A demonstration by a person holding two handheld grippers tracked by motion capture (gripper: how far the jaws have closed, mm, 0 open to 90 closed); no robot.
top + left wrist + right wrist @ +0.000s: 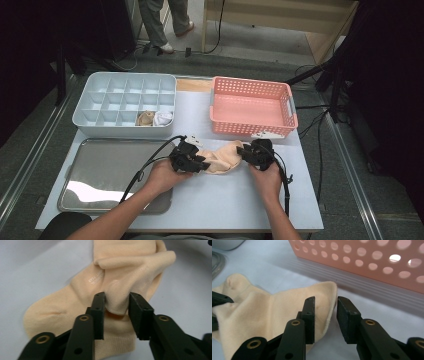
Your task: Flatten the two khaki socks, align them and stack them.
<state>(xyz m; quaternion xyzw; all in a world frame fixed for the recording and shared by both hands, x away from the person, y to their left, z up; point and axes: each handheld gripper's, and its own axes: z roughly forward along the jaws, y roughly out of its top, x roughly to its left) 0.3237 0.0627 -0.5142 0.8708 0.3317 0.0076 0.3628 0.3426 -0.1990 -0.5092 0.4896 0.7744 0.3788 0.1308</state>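
While both hands sit low over the pale table (210,200), the work looks like folding or bunching a peach-coloured sock (222,156) so it can go in the compartment organiser (95,102) at the back left, where two rolled socks already sit in cells along its front row. Starting from the left: a metal tray (95,170) lies bare by the person's left forearm, and just beside it the left gripper (196,164) has a raised fold of the sock between its jaws. In the left gripper view the fabric bulges up between the two black pads and both seem to touch it, so I'd call that a pinch on the sock (75,302), though a light one. The sock lies flat on the table between the two grippers, just in front of the pink basket (252,107). On the right, the right gripper (246,150) stands with its jaws apart; in its own view the sock's edge (274,312) runs behind the near jaw and the gap between the pads looks bare. To do this well, I'd say the left should keep its pinch steady as an anchor, while the right moves in over the free edge, takes a deep bite rather than a corner, and brings it across without dragging the whole sock along.
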